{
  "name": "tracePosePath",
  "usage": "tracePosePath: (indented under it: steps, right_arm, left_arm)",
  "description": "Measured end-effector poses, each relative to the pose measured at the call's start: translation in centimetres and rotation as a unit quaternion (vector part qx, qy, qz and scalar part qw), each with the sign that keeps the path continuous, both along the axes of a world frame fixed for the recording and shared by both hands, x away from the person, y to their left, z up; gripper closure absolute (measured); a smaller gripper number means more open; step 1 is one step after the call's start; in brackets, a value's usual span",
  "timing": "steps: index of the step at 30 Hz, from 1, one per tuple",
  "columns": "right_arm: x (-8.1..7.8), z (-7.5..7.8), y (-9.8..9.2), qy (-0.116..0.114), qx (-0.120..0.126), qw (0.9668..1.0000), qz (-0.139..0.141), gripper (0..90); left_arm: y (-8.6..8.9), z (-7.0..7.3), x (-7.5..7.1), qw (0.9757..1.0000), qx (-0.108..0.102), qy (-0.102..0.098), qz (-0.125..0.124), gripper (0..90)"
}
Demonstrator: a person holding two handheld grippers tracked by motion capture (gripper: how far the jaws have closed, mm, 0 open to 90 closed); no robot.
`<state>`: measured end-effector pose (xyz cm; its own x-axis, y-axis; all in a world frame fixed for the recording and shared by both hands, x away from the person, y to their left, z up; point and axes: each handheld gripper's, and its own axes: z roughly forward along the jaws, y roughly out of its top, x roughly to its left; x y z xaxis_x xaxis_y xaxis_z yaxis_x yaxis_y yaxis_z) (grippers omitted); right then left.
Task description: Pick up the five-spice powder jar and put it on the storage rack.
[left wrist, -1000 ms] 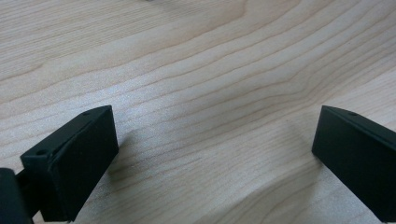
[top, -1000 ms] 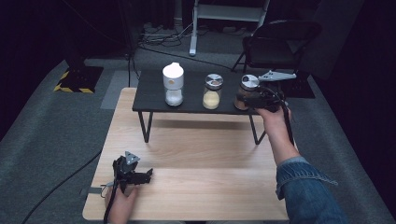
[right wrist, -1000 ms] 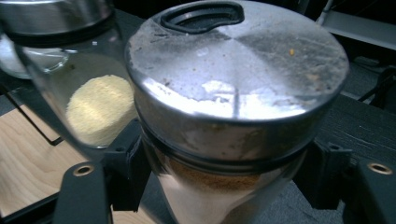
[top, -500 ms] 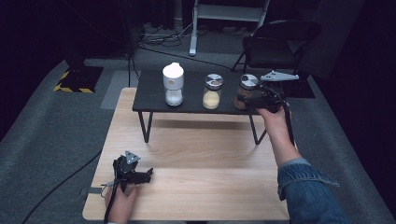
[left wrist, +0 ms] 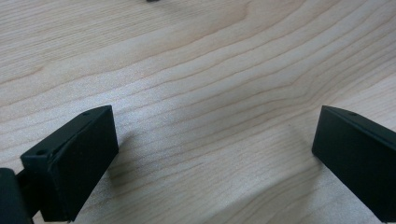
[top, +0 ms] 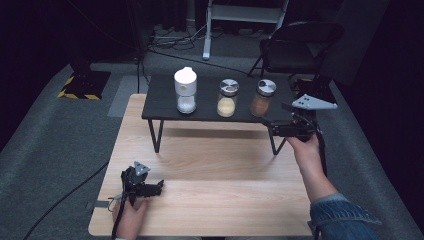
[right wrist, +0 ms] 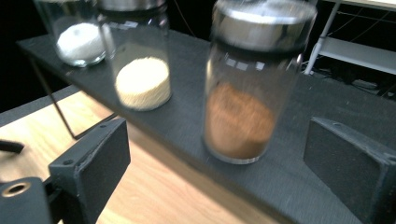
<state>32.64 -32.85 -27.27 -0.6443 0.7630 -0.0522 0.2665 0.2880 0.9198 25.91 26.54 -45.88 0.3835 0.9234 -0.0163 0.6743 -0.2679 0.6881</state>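
A low black shelf (top: 160, 107) stands at the far side of the wooden table (top: 215, 200). On it stand three jars in a row: white (top: 185, 91), yellow (top: 227, 98) and brown (top: 263, 97). My right gripper (top: 272, 129) hovers off the shelf's right front corner, a little short of the brown jar. Its jaws have just been opening and stand open with nothing between the pads. In the right gripper view (right wrist: 215, 154) the brown jar (right wrist: 243, 93) stands upright ahead on the shelf (right wrist: 289, 186). My left gripper (top: 159, 186) rests open on the table's near left, over bare wood (left wrist: 215, 140).
A dark folding chair (top: 300, 45) stands behind the shelf at the right. A white stand (top: 235, 12) and floor cables lie further back. A yellow-and-black striped mat (top: 82, 85) is on the carpet at left. Bare wood lies between shelf and near edge.
My right gripper let go of the brown jar, opened, and drew back to the right and toward the near side. The jar stays on the shelf. The left gripper has not moved.
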Motion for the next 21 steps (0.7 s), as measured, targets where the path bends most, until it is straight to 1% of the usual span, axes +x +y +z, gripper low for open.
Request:
tracePosePath:
  steps: [5, 8, 10, 14, 21]
  right_arm:
    - [-1.1, -1.5, -0.6, 0.002, -0.009, 0.9999, 0.010, 7.1]
    - [-1.7, -2.5, -0.9, 0.004, -0.010, 0.9999, 0.012, 7.1]
    - [-2.1, -3.1, -1.0, 0.005, -0.015, 0.9998, 0.013, 7.1]
    - [-2.6, -4.5, -1.2, 0.009, -0.025, 0.9995, 0.014, 7.1]
    - [-3.1, -7.3, -1.7, 0.023, -0.030, 0.9992, 0.013, 7.0]
  left_arm:
    - [-0.1, 0.0, -0.1, 1.0000, 0.000, 0.001, 0.002, 0.3]
    - [-0.1, 0.0, -0.2, 1.0000, 0.000, 0.000, 0.003, 0.3]
    - [-0.1, 0.0, -0.2, 1.0000, 0.001, 0.001, 0.002, 0.3]
    - [-0.1, 0.1, -0.2, 1.0000, 0.002, 0.001, 0.000, 0.3]
    - [-0.1, 0.0, -0.3, 1.0000, -0.001, 0.001, 0.000, 0.3]
